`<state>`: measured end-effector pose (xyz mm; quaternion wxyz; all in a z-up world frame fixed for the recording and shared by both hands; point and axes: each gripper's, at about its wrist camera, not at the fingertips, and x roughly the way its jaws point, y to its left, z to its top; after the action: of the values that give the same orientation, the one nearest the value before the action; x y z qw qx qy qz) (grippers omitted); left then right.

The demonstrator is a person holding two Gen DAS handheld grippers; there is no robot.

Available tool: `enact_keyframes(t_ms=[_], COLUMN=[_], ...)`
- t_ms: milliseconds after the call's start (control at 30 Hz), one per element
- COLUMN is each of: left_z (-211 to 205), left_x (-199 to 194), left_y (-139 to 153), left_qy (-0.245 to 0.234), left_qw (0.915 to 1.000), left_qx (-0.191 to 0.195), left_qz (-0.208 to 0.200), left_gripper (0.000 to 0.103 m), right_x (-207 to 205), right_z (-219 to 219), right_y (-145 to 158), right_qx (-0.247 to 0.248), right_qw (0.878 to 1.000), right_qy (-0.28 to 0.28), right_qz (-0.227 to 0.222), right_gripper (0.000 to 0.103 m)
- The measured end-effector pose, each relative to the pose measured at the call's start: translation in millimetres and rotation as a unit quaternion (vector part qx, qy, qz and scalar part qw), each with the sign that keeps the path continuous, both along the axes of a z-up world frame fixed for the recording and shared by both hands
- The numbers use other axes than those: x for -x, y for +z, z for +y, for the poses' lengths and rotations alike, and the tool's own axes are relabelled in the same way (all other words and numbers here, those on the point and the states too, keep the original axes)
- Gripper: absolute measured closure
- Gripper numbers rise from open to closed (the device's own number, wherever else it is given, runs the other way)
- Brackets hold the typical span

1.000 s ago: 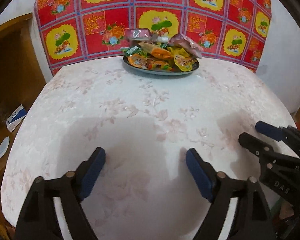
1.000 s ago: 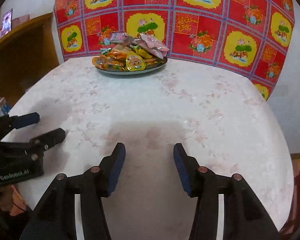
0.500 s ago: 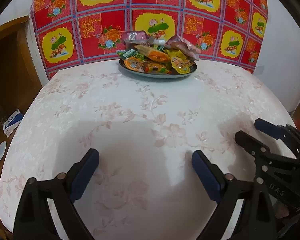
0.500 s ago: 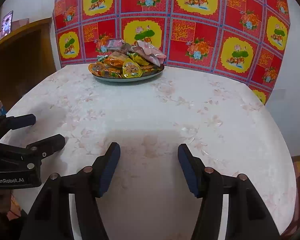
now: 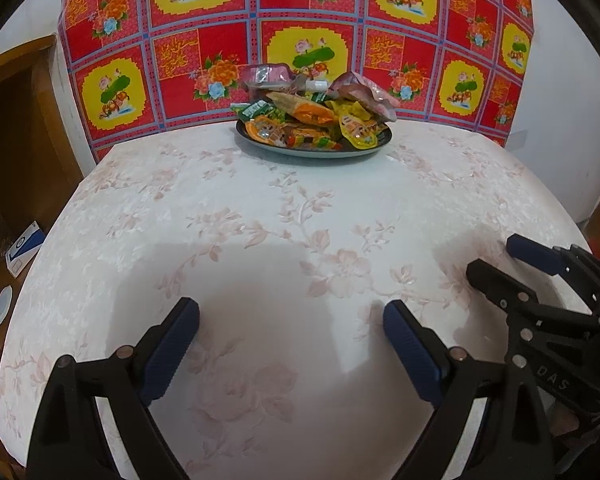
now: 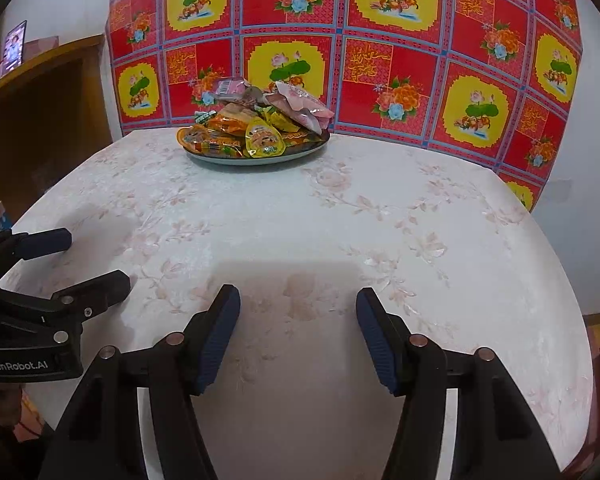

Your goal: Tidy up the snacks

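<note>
Both the left gripper and right gripper are hovering empty, jaws having just been opening. Snack packets are sitting heaped on a plate at the table's far edge; reaching in carelessly is risking packets sliding off

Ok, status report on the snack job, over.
Left gripper and right gripper open, empty, above the pale floral tablecloth. Colourful snack packets heaped on dark round plate, far edge. Nothing between.
</note>
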<state>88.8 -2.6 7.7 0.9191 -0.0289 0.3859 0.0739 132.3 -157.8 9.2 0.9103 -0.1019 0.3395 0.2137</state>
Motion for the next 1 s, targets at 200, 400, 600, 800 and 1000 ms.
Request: enact_keyframes(t_ms=[200, 400, 600, 800, 1000], left_z=[-0.5, -0.8, 0.3, -0.1, -0.1], left_x=[-1.0, -2.0, -2.0, -2.6, -2.9], left_y=[0.7, 1.0, 0.8, 0.3, -0.4], left_qy=[-0.001, -0.005, -0.007, -0.008, -0.003], left_qw=[1.0, 1.0, 1.0, 1.0, 1.0], left_qx=[0.0, -0.001, 0.0, 0.0, -0.002], left_qz=[-0.001, -0.002, -0.002, -0.004, -0.003], left_gripper=[0.008, 0.009, 0.009, 0.01, 0.01], right_x=[0.3, 0.6, 1.3, 0.9, 1.1], right_z=[1.2, 1.3, 1.1, 1.2, 1.5], right_y=[-0.8, -1.0, -1.2, -1.0, -0.9], right_qx=[0.001, 0.0, 0.001, 0.0, 0.001], right_qw=[1.0, 1.0, 1.0, 1.0, 1.0], right_qy=[0.0, 0.0, 0.001, 0.001, 0.001], right_qz=[-0.001, -0.002, -0.002, -0.003, -0.004], right_gripper=[0.042, 0.042, 0.042, 0.042, 0.042])
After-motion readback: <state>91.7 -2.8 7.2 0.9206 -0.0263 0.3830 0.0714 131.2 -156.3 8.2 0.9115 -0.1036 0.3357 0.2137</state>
